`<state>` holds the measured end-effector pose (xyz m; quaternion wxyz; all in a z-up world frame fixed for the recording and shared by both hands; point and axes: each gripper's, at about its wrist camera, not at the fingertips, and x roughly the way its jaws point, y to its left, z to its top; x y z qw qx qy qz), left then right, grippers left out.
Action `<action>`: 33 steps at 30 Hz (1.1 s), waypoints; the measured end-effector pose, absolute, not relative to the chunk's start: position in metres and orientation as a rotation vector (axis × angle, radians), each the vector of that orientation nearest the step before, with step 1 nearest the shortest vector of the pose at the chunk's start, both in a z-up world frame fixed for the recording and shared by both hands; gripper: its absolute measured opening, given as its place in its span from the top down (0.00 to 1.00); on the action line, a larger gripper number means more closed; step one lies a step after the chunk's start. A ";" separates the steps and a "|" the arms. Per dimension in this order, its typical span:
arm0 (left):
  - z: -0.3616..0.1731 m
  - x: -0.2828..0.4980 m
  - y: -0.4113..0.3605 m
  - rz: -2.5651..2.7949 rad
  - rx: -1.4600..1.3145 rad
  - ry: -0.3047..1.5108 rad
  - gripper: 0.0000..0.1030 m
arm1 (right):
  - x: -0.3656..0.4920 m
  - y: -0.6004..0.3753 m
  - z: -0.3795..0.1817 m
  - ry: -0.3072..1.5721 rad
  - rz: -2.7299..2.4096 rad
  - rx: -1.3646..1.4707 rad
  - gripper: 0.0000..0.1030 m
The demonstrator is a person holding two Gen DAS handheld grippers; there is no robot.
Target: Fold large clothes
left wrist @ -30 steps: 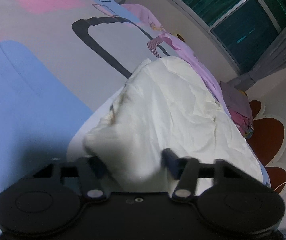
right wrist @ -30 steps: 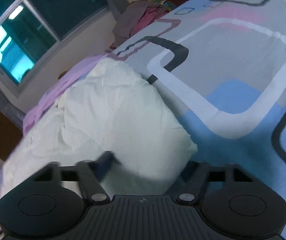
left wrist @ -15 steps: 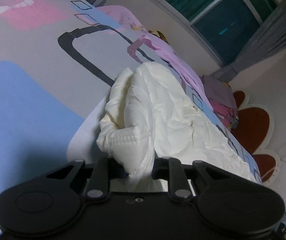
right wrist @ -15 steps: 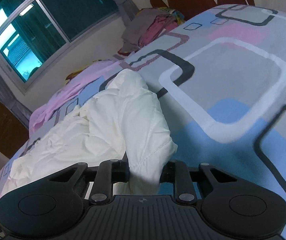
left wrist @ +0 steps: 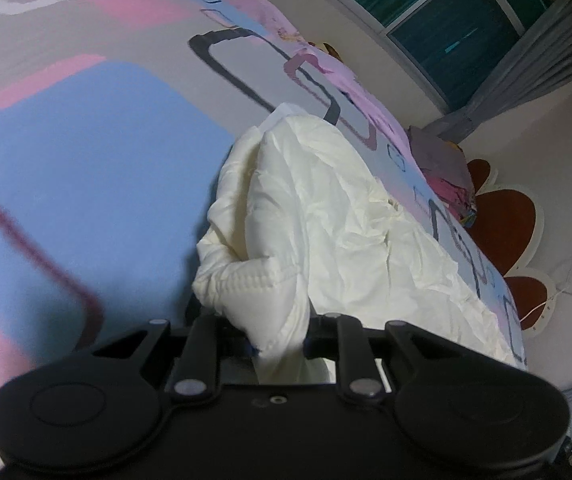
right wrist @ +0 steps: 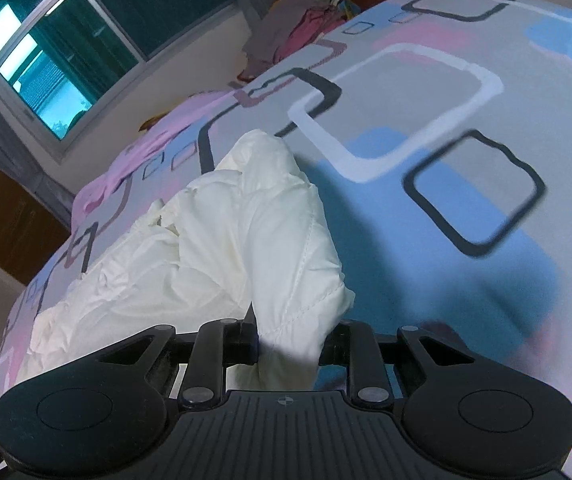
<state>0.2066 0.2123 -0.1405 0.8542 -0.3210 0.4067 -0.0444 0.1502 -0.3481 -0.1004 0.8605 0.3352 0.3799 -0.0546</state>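
A cream-white padded garment (left wrist: 326, 216) lies crumpled on a bed with a patterned sheet (left wrist: 86, 152). My left gripper (left wrist: 280, 346) is shut on one quilted corner of it, and the cloth bunches up between the pads. In the right wrist view the same white garment (right wrist: 226, 248) trails off to the left, and my right gripper (right wrist: 288, 346) is shut on another stitched corner. Both corners are lifted off the sheet (right wrist: 426, 208). The fingertips are hidden by the cloth.
A pile of grey and pink clothes (left wrist: 444, 168) sits at the far end of the bed, by a brown headboard (left wrist: 502, 216). A pink garment (right wrist: 134, 168) lies along the window side. A window (right wrist: 66, 40) and grey curtains are beyond. White cables (left wrist: 566, 280) hang on the wall.
Both grippers went from open around the garment's corners to shut on them. They then pulled the corners up and towards the cameras, so the garment stretched out and more sheet shows.
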 end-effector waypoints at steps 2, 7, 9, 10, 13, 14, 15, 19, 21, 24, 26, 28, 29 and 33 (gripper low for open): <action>-0.140 0.191 0.210 -0.077 -0.679 0.856 0.81 | 0.138 -0.352 -0.102 0.800 -0.099 0.708 0.78; -0.138 0.159 0.204 -0.045 -0.657 0.856 0.81 | 0.112 -0.360 -0.106 0.807 -0.058 0.709 0.78; -0.137 0.150 0.202 -0.034 -0.641 0.852 0.81 | 0.103 -0.361 -0.108 0.811 -0.041 0.706 0.78; -0.138 0.147 0.201 -0.027 -0.626 0.851 0.81 | 0.100 -0.362 -0.108 0.812 -0.033 0.706 0.78; -0.140 0.140 0.198 -0.005 -0.606 0.851 0.81 | 0.091 -0.364 -0.110 0.815 -0.013 0.704 0.78; -0.141 0.140 0.196 0.001 -0.580 0.858 0.78 | 0.089 -0.364 -0.111 0.820 -0.003 0.695 0.78; -0.142 0.141 0.193 0.018 -0.552 0.863 0.76 | 0.089 -0.365 -0.113 0.828 0.001 0.684 0.77; -0.138 0.146 0.181 0.068 -0.429 0.872 0.65 | 0.090 -0.364 -0.112 0.826 -0.010 0.623 0.60; -0.134 0.146 0.175 0.092 -0.377 0.872 0.59 | 0.087 -0.364 -0.107 0.802 -0.028 0.568 0.54; -0.124 0.140 0.171 0.151 -0.298 0.829 0.30 | 0.080 -0.368 -0.095 0.740 -0.074 0.485 0.44; -0.118 0.132 0.171 0.189 -0.241 0.790 0.23 | 0.077 -0.373 -0.088 0.706 -0.089 0.462 0.43; -0.111 0.129 0.172 0.215 -0.204 0.764 0.23 | 0.076 -0.376 -0.080 0.675 -0.100 0.435 0.43; -0.107 0.127 0.172 0.223 -0.202 0.758 0.23 | 0.076 -0.374 -0.076 0.659 -0.100 0.414 0.43; -0.086 0.124 0.165 0.198 -0.178 0.694 0.23 | 0.082 -0.354 -0.063 0.607 -0.066 0.319 0.44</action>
